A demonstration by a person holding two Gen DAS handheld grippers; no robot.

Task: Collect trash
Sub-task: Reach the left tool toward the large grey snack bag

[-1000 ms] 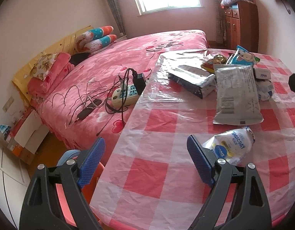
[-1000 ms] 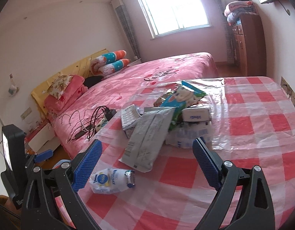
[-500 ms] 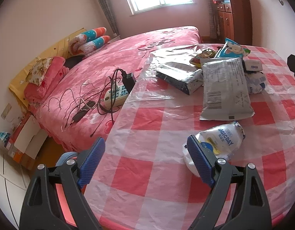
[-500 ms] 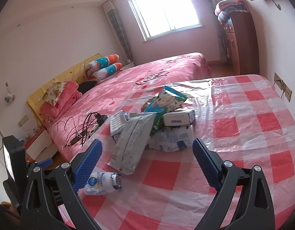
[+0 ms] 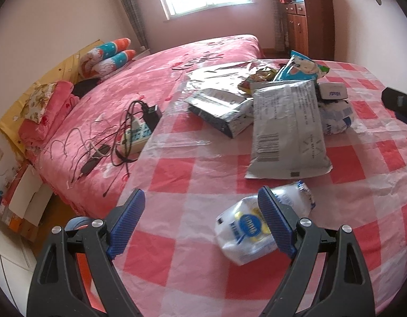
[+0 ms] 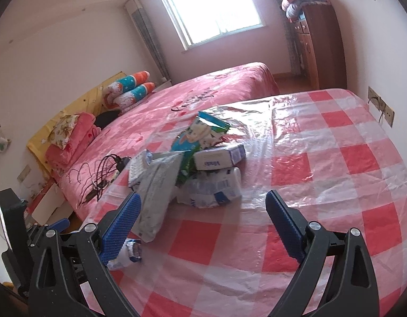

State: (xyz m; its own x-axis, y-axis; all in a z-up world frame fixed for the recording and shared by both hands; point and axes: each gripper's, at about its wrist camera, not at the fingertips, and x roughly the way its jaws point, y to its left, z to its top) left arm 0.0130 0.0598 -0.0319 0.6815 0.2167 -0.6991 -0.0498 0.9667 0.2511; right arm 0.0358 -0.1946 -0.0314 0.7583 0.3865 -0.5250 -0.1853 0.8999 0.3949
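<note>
- The left wrist view alone shows the crumpled white wrapper (image 5: 245, 233) whole, with its blue and yellow round label; it lies on the desk (image 5: 177, 253) close to the near edge, partly behind the right-hand pad of the left gripper (image 5: 200, 222)
- In the right wrist view that same wrapper (image 6: 125, 255) is only a scrap showing beside the left-hand pad of the right gripper (image 6: 203, 223)
- The right wrist view alone shows the wall socket plate (image 6: 383, 111) beyond the desk's far right edge, and a black device (image 6: 9, 227) at the frame's left
- Left jaws spread wide, nothing between the pads; right jaws likewise spread and empty
- The desk carries a red-and-white checked cloth under clear plastic; its right half (image 6: 348, 158) lies bare, giving free room there
- The desk's left edge meets the pink bed (image 5: 140, 84), where a power strip (image 5: 136, 137) with tangled cables sits just beside that edge
- Piled trash mid-desk, touching and overlapping: one long grey printed pouch (image 5: 286, 129), one silvery flat packet (image 5: 222, 111), one teal snack bag (image 5: 300, 66), one small white box (image 5: 331, 91), one clear blue-printed bag (image 5: 337, 117), one brown-gold wrapper (image 5: 259, 76)
- Two rolled pillows (image 5: 108, 58) lie at the bed's head
</note>
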